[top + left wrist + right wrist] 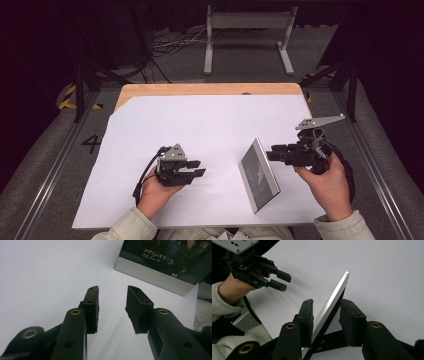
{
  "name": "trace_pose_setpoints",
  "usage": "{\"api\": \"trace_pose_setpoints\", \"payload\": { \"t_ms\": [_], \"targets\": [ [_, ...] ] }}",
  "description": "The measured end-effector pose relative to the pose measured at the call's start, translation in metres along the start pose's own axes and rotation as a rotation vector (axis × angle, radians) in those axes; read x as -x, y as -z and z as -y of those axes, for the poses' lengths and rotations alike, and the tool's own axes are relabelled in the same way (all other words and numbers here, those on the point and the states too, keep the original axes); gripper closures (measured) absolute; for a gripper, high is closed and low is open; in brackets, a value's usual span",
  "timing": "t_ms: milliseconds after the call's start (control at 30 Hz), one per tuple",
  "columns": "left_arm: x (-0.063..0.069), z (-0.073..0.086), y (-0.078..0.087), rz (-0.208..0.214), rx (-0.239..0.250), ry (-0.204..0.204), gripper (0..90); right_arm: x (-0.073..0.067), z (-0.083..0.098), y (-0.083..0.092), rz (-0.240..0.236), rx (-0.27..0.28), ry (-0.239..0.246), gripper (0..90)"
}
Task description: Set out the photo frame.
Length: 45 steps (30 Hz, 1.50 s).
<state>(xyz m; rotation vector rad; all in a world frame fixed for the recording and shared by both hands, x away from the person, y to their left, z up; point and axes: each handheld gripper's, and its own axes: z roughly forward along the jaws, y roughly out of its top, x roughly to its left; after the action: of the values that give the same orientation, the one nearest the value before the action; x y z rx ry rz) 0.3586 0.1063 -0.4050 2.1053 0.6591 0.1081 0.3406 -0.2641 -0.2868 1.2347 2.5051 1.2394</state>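
We see a framed picture (258, 175) standing propped on the white sheet (200, 125) that covers the worktop, at about four o'clock from the sheet's middle in the high view. Its dark, glossy face tilts back and a black strut holds it up from behind.

Our right gripper (270, 154) comes in from three o'clock and straddles the frame's upper far edge. In the right gripper view, the silver edge (332, 302) runs up between the two jaws; the left pad lies against or very near the frame, while the right pad stands clear of it with a visible gap. So we read these jaws as apart, loosely around the frame and not clamped on it.

Our left gripper (199, 168) rests at about nine o'clock from the frame, well apart from it. Its jaws stand apart with nothing but bare sheet between them, and in the left gripper view the frame's lower corner (160, 277) lies ahead at one o'clock.

Our judgement is that the frame is already set upright on its strut, which looks like the main part of the work. What seems left is small: drawing the right gripper off the edge without knocking the frame over, and checking it stands on its own.
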Motion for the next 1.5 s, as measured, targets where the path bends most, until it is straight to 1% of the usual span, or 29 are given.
{"api": "trace_pose_setpoints", "payload": {
  "t_ms": [67, 233, 333, 367, 400, 433, 500, 567, 767, 833, 900, 1067, 1133, 1400, 1500],
  "targets": [
    [-0.001, 0.001, 0.001, -0.016, -0.005, -0.005, 63.1, -0.002, -0.002, -0.001, 0.004, -0.013, -0.006, 63.3],
    [-0.004, 0.003, 0.002, -0.032, -0.007, -0.003, 62.8, -0.006, -0.006, -0.003, 0.007, -0.052, -0.028, 60.4],
    [-0.005, 0.003, 0.002, -0.028, -0.008, 0.0, 62.5, -0.007, -0.009, -0.005, 0.02, -0.081, -0.048, 55.0],
    [-0.005, 0.003, 0.002, -0.028, -0.008, 0.0, 62.4, -0.007, -0.009, -0.005, 0.02, -0.081, -0.048, 55.0],
    [-0.005, 0.003, 0.002, -0.025, -0.006, 0.008, 62.4, -0.008, -0.009, -0.006, 0.016, -0.083, -0.051, 53.1],
    [-0.007, 0.003, 0.003, -0.029, -0.007, 0.006, 62.4, -0.009, -0.01, -0.008, 0.019, -0.093, -0.059, 52.2],
    [-0.008, 0.003, 0.003, -0.029, -0.004, 0.01, 62.4, -0.009, -0.011, -0.008, 0.021, -0.099, -0.06, 51.9],
    [-0.009, 0.003, 0.003, -0.031, -0.005, 0.011, 62.4, -0.011, -0.012, -0.012, 0.019, -0.122, -0.068, 51.2],
    [-0.009, 0.003, 0.003, -0.035, -0.009, 0.007, 62.3, -0.016, -0.017, -0.019, 0.047, -0.181, -0.073, 51.0],
    [-0.009, 0.003, 0.003, -0.033, -0.012, 0.012, 62.1, -0.018, -0.018, -0.021, 0.059, -0.207, -0.073, 51.1],
    [-0.009, 0.004, 0.002, -0.034, -0.013, 0.012, 62.0, -0.018, -0.02, -0.024, 0.056, -0.228, -0.07, 51.3],
    [-0.011, 0.004, 0.002, -0.038, -0.011, 0.019, 61.9, -0.013, -0.021, -0.031, 0.057, -0.286, -0.097, 52.3],
    [-0.011, 0.004, 0.002, -0.038, -0.015, 0.016, 61.9, -0.013, -0.022, -0.033, 0.061, -0.307, -0.098, 52.9],
    [-0.01, 0.004, 0.001, -0.044, -0.02, 0.012, 61.7, -0.018, -0.026, -0.04, 0.084, -0.381, -0.084, 56.6],
    [-0.009, 0.004, 0.001, -0.044, -0.024, 0.011, 61.7, -0.02, -0.028, -0.041, 0.099, -0.394, -0.075, 59.3]
  ]
}}
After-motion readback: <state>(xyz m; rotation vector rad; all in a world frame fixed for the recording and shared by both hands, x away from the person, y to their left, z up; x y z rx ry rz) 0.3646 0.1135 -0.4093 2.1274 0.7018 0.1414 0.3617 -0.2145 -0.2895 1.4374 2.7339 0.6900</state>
